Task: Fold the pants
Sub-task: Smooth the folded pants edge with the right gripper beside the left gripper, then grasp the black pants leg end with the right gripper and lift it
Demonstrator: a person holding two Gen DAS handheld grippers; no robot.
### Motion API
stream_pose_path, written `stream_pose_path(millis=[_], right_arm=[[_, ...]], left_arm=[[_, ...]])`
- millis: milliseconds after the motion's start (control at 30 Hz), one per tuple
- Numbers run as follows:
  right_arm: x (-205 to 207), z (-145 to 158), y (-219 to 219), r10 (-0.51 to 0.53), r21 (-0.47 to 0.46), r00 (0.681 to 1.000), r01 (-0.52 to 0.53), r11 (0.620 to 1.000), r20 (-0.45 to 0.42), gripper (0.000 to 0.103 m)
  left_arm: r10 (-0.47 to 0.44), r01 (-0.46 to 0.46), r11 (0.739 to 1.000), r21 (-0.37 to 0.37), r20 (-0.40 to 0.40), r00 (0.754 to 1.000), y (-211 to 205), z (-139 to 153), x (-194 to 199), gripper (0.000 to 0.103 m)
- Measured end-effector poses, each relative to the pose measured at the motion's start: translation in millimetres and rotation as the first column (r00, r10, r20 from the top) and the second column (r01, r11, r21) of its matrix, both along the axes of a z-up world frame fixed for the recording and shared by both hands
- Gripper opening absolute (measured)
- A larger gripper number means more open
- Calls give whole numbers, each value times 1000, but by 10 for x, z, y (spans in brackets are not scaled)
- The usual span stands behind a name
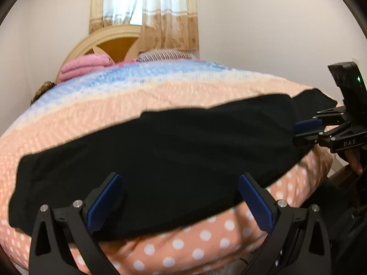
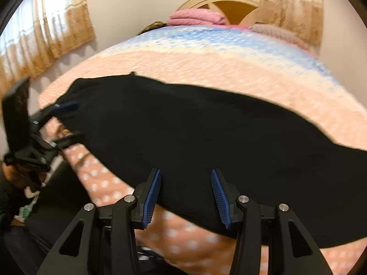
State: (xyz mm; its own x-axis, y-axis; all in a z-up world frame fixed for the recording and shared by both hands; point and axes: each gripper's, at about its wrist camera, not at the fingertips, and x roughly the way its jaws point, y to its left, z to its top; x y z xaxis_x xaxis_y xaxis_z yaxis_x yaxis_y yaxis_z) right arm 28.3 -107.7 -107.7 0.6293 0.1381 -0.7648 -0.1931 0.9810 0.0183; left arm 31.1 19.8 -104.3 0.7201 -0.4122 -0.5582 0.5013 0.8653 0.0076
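Black pants point(image 1: 160, 151) lie flat across the near part of the bed, running left to right; they also fill the middle of the right wrist view point(image 2: 195, 137). My left gripper point(image 1: 180, 178) is open, its blue-padded fingers spread over the pants' near edge. My right gripper point(image 2: 185, 174) is open over the near edge too. The right gripper shows in the left wrist view point(image 1: 305, 130) at the pants' right end. The left gripper shows in the right wrist view point(image 2: 68, 121) at their left end, open.
The bed has a peach polka-dot cover point(image 1: 183, 247) with a blue stripe point(image 1: 137, 75) further back. Folded pink towels point(image 1: 84, 65) and a pillow point(image 1: 162, 56) lie by the cream headboard point(image 1: 103, 39). Curtains point(image 1: 160, 11) hang behind. The floor drops off at the bed's near edge.
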Motion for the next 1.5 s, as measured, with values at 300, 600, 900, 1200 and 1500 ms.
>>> stream_pose_path(millis=[300, 600, 900, 1200, 1500], right_arm=[[47, -150, -595, -185, -78, 982, 182, 980, -41, 55], [2, -149, -656, -153, -50, 988, 152, 987, -6, 62], [-461, 341, -1679, -377, 138, 922, 362, 922, 94, 62], [-1346, 478, -3239, -709, 447, 704, 622, 642, 39, 62], [-1448, 232, -3565, -703, 584, 705, 611, 534, -93, 61]], left_arm=[[34, -33, 999, 19, -59, 998, -159, -145, 224, 103], [51, -49, 999, 19, -77, 996, -183, -196, 208, 103], [180, -180, 984, -3, 18, 984, 264, 21, 244, 103], [454, -454, 890, -43, 2, 891, 1147, -38, 402, 103], [512, -512, 858, 36, 6, 859, 1239, -315, 471, 103]])
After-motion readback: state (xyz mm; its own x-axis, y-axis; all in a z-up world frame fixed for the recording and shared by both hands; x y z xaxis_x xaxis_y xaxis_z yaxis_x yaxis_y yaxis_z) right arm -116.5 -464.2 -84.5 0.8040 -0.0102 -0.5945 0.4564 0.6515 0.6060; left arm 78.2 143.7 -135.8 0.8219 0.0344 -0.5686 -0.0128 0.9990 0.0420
